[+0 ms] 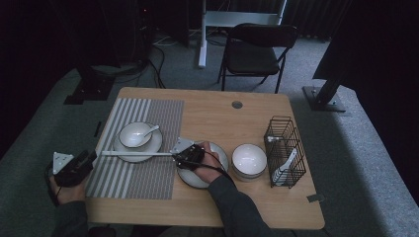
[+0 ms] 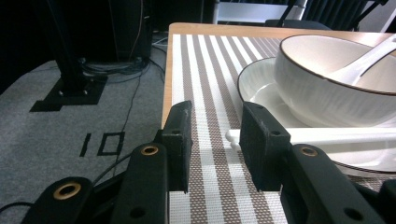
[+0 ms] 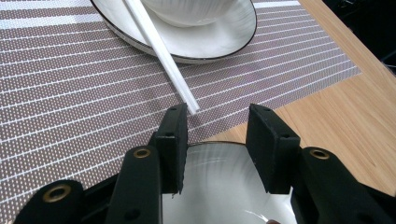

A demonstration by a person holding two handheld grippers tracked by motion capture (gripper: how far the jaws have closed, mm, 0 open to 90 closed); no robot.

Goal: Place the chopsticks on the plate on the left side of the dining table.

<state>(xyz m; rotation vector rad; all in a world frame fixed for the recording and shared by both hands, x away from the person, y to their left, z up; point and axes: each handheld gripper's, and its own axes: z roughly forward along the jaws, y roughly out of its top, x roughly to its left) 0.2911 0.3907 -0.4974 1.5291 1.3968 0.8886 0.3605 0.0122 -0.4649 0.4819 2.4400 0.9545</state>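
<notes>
A pair of white chopsticks (image 1: pixel 138 154) lies across the front rim of a white plate (image 1: pixel 148 147) on the striped placemat (image 1: pixel 148 177). That plate carries a white bowl (image 1: pixel 133 136) with a white spoon (image 1: pixel 150 132) in it. My left gripper (image 1: pixel 93 156) hovers at the table's left edge, open, its jaws just short of the chopsticks' (image 2: pixel 336 136) left end. My right gripper (image 1: pixel 179 157) is open above a second white plate (image 1: pixel 220 160). The chopsticks' (image 3: pixel 159 51) other tip sits just beyond its left jaw. Both my left gripper (image 2: pixel 215 116) and right gripper (image 3: pixel 217 116) have nothing between their pads.
An empty white bowl (image 1: pixel 249 160) stands right of the second plate. A black wire basket (image 1: pixel 284 148) holding a white utensil stands near the right edge. A cable hole (image 1: pixel 237 104) marks the far side of the table. A black chair (image 1: pixel 257 49) stands beyond it.
</notes>
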